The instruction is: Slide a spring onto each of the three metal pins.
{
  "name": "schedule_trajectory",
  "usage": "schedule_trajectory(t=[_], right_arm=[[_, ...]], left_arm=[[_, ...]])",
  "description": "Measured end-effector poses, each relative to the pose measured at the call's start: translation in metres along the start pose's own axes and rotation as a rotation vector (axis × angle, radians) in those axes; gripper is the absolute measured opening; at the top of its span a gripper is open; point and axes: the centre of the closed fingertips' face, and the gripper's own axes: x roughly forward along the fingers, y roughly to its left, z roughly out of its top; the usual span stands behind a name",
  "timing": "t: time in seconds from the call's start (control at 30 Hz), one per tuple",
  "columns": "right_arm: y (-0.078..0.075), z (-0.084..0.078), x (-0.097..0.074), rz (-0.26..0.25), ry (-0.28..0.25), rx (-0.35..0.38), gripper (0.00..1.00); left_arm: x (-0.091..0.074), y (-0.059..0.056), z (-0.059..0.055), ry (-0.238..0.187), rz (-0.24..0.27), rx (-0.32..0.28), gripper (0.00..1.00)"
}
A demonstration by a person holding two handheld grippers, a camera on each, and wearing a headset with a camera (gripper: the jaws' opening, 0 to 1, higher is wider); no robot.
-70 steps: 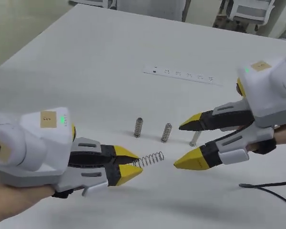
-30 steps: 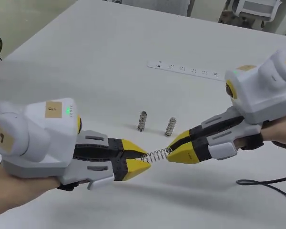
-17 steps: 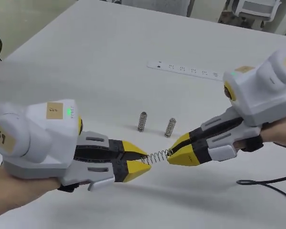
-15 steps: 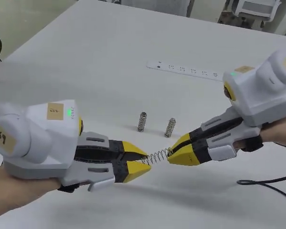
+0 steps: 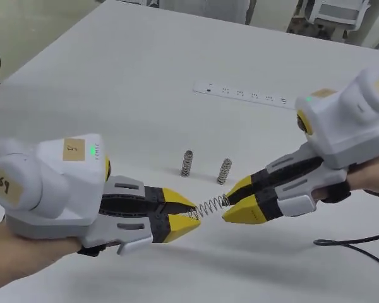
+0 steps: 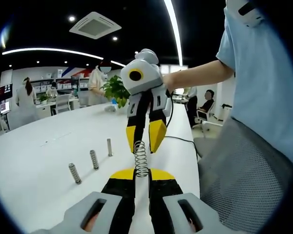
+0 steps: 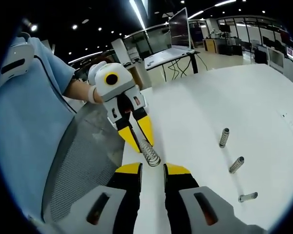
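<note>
Two claws meet tip to tip over the desk, with one spring between them.

The left claw [image 5: 191,216] comes in from the lower left, held level in the person's hand and pointing right. Its yellow jaws are pinched tight on the near end of the spring [image 5: 208,207], which sticks out along them, clear of the desk [image 5: 114,76]. The right claw [image 5: 230,205] reaches in from the right, angled down and leftward. Its jaws are parted by a narrow gap around the spring's far end, and I cannot tell whether they touch it. Just behind the tips stand a sprung pin [image 5: 187,163] and a second sprung pin [image 5: 224,170], both upright. In the left gripper view, a bare pin [image 6: 109,147] stands next in the same row.
</note>
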Motion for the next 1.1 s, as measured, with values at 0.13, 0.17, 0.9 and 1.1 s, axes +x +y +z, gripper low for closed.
schedule_trajectory(t=[0.13, 0.17, 0.9, 1.1], right_arm=[[-0.0001, 0.0025, -0.0004, -0.001, -0.009, -0.004, 0.16], [0.0004, 0.0041, -0.0007, 0.002, -0.017, 0.004, 0.15], [0.0005, 0.0071, 0.0025, 0.007, -0.026, -0.002, 0.09], [0.0003, 0.0073, 0.0021, 0.006, -0.019, 0.0, 0.09]], left_arm=[[0.0001, 0.0, -0.0002, 0.001, -0.001, 0.002, 0.01], [0.0003, -0.0002, 0.0001, -0.001, -0.002, 0.001, 0.01], [0.002, -0.0003, -0.0023, 0.008, -0.008, 0.0, 0.01], [0.0029, -0.0002, -0.002, 0.007, -0.009, -0.002, 0.01]])
